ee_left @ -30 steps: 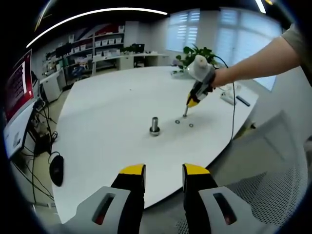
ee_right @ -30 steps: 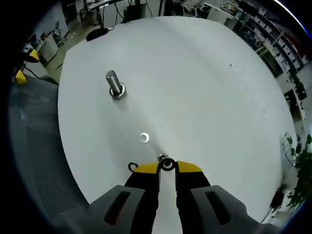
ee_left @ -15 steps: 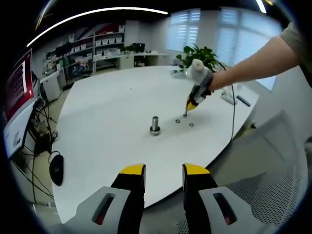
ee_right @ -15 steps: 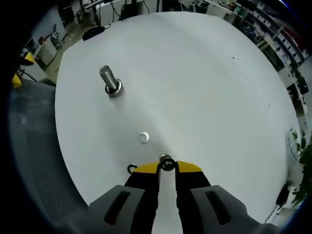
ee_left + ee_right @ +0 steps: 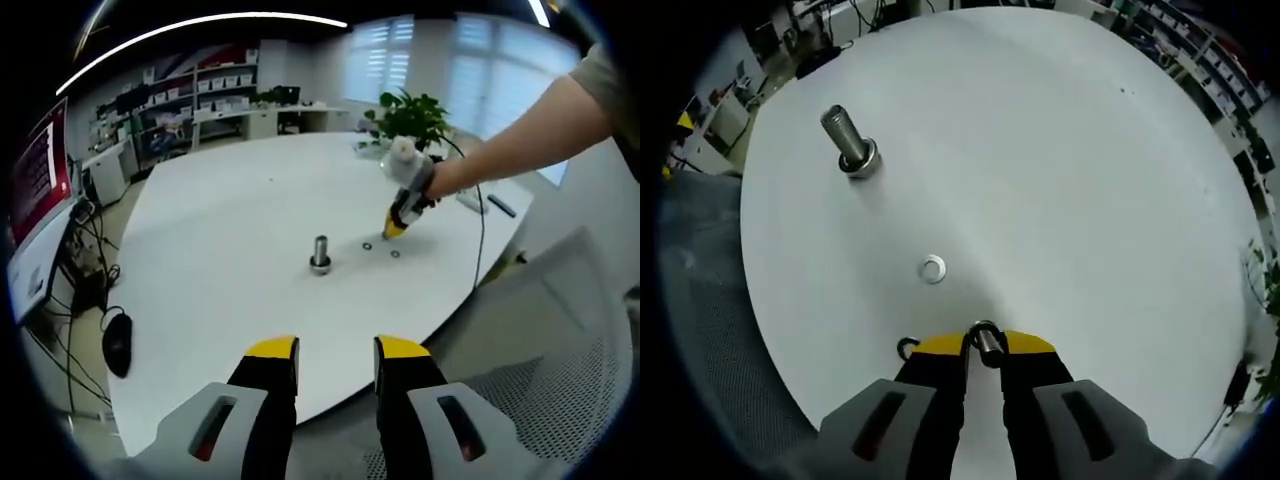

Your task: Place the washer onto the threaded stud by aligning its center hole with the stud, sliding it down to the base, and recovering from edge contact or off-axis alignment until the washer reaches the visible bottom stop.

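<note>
1. In the right gripper view, the right gripper (image 5: 984, 345) is clenched on a washer (image 5: 985, 338), which stands on its edge between the yellow jaw tips, above the white table (image 5: 1060, 180).
2. The threaded stud (image 5: 847, 141) stands on the table, well apart from the held washer, with its base ring on the surface.
3. A second washer (image 5: 932, 268) lies flat on the table between the stud and the jaws; a third washer (image 5: 905, 347) lies just beside the left jaw.
4. In the left gripper view, the left gripper (image 5: 336, 350) is released and holds nothing, near the table edge.
5. There the stud (image 5: 320, 254) stands near the table's middle, and the right gripper (image 5: 393, 228) is beside two washers.
</note>
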### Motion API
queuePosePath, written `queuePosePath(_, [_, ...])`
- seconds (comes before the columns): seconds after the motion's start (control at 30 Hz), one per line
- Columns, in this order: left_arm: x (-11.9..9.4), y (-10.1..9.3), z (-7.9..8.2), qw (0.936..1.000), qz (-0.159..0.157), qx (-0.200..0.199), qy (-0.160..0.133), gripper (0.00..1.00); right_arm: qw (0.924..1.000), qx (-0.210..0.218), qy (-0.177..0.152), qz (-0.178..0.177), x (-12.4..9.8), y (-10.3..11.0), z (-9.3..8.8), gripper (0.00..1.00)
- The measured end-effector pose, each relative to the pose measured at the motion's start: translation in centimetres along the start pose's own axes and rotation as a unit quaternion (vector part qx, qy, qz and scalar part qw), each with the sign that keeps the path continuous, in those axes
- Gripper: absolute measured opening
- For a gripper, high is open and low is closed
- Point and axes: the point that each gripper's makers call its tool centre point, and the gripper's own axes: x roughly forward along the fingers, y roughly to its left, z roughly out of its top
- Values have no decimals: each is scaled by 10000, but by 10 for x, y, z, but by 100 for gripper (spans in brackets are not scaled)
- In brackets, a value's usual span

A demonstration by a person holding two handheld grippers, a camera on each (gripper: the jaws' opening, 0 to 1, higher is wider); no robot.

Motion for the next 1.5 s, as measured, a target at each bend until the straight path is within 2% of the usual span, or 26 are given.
queuePosePath(0.23, [0,0,0,10000,10,5,6,28,10000,55,-50,-21,-3,-1,-1,17])
queuePosePath(0.4, [0,-1,0,10000,3,17,16,28,9999,100,-43,-63,-6,-3,-8,19])
queuePosePath(0.7, [0,-2,2,10000,-47,48,-25,28,9996,264,-31,-61,-16,5,-19,19])
queuePosePath(0.9, [0,-3,2,10000,-65,54,-42,28,9993,368,2,42,-18,18,-19,19])
queuePosePath(1.0, [-1,-3,3,9999,-65,60,-56,28,9976,593,161,324,-15,33,-22,19])
queuePosePath(1.23, [-1,-3,3,9999,-70,45,-68,28,9986,377,150,333,-9,43,-14,19])
queuePosePath(1.5, [-1,-3,3,9999,-82,39,-70,28,9992,222,33,329,-2,55,5,19])
